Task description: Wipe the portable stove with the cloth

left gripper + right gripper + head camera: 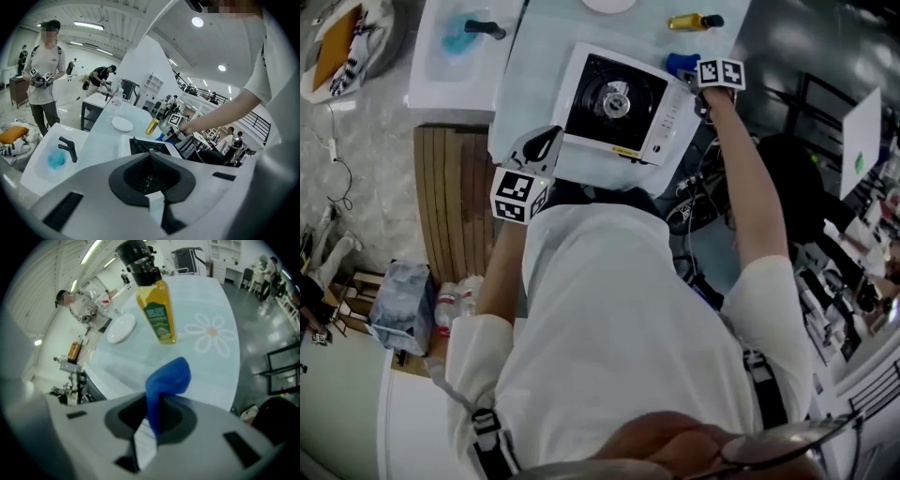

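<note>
Right claw (153,420) tight on cloth (169,377) at right edge of stove (619,101); left claw (151,177) together off its near corner.

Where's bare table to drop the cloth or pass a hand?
Bare table: the strip between stove and sink, and the stretch beyond the stove between plate and bottle. Crowded: the stove's far right corner, where the right gripper holds the cloth near the bottle.
</note>
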`<act>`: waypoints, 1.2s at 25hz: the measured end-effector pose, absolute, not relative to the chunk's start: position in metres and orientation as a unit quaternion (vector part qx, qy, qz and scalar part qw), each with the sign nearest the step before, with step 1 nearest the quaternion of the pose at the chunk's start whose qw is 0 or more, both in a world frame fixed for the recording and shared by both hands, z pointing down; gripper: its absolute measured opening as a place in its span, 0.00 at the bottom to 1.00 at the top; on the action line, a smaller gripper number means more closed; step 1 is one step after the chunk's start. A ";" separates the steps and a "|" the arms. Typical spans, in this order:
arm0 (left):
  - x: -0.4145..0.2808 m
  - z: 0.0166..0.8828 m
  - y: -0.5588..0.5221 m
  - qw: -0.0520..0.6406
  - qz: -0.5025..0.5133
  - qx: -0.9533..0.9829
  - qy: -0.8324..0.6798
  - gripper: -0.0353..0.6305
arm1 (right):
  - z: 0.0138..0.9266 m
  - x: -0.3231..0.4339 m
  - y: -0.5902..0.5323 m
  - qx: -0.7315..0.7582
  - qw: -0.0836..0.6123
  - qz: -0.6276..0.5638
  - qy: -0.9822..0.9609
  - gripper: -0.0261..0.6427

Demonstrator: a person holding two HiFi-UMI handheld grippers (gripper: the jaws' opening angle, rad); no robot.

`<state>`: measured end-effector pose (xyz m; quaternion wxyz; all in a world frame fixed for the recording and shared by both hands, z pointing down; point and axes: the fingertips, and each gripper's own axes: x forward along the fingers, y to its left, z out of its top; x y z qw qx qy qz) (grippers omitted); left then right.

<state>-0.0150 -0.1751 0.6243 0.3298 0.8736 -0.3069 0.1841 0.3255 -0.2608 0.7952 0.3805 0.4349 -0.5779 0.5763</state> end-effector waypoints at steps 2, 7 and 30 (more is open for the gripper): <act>-0.019 0.626 -0.178 0.332 0.183 0.873 -0.309 0.10 | 0.796 0.320 -0.263 0.435 0.378 0.585 -0.571 0.15; -0.028 0.629 -0.186 0.334 0.177 0.872 -0.312 0.10 | 0.795 0.296 -0.277 0.432 0.354 0.607 -0.566 0.15; -0.090 0.639 -0.201 0.314 0.178 0.864 -0.351 0.10 | 0.786 0.155 -0.332 0.374 0.383 0.584 -0.610 0.15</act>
